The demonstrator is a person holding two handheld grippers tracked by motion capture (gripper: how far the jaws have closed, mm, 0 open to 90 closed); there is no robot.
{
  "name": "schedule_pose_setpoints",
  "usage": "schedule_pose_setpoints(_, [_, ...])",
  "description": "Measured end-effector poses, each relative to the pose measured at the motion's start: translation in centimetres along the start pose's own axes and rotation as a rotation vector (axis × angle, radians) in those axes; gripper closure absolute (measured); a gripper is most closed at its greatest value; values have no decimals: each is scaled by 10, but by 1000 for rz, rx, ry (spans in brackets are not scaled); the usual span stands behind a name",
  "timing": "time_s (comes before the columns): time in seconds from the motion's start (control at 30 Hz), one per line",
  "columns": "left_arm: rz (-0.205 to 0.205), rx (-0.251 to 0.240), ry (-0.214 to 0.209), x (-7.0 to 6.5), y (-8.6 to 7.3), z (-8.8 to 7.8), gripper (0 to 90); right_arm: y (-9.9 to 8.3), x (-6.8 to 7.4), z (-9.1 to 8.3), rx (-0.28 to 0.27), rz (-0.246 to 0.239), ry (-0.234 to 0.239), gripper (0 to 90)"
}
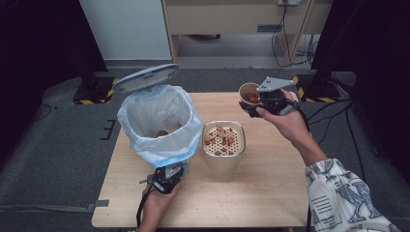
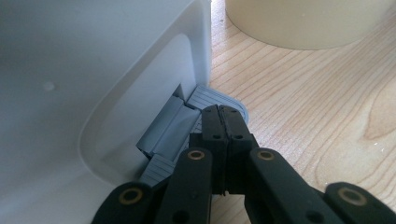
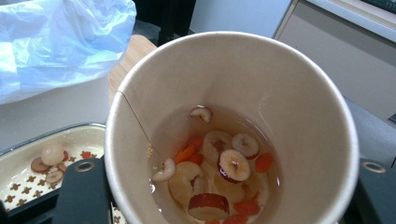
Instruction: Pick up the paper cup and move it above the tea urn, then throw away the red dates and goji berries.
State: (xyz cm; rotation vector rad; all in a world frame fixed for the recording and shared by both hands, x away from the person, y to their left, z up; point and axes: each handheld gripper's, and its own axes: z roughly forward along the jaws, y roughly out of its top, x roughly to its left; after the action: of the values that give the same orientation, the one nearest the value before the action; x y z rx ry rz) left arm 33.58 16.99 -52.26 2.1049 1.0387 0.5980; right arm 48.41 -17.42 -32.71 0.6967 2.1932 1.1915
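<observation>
A paper cup point(image 1: 249, 93) hangs above the table's far right, and my right gripper point(image 1: 253, 106) is shut on it. In the right gripper view the cup point(image 3: 261, 79) holds pale liquid with date slices and orange bits point(image 3: 219, 172), and one of the black fingers point(image 3: 81, 196) presses its side. My left gripper point(image 1: 172, 171) is shut, its tips point(image 2: 223, 116) resting on the grey pedal point(image 2: 212, 97) of a white pedal bin point(image 2: 93, 70). The bin point(image 1: 159, 121) has a blue liner, and its lid point(image 1: 145, 77) stands up.
A cream tub point(image 1: 223, 157) with a perforated strainer insert holding fruit pieces point(image 1: 221, 140) stands mid-table, right of the bin. Its strainer point(image 3: 28, 182) also lies below the cup in the right gripper view. Crumbs dot the wooden table point(image 1: 261, 193). Cables trail on the floor behind.
</observation>
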Motion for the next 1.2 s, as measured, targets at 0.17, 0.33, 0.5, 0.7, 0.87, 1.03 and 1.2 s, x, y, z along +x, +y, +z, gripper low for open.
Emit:
schedule_pose_setpoints(0.17, [2,2,1,0,0,0,888,2,1,0,-3,-3,3,314])
schedule_pose_setpoints(0.33, [4,2,2,0,0,0,888,4,1,-1,-4,-7,2,314])
schedule_pose_setpoints(0.5, [3,2,0,0,0,0,888,7,5,1,-7,-24,9,314])
schedule_pose_setpoints(0.7, [-3,3,11,-1,0,0,888,12,5,1,-13,-36,6,313])
schedule_pose_setpoints(0.87, [16,3,0,1,0,0,888,17,9,3,-12,-56,16,313])
schedule_pose_setpoints(1.03, [16,3,-1,1,0,0,888,18,12,3,-11,-71,13,313])
schedule_pose_setpoints(1.2, [17,3,1,1,0,0,888,20,16,5,-11,-97,22,313])
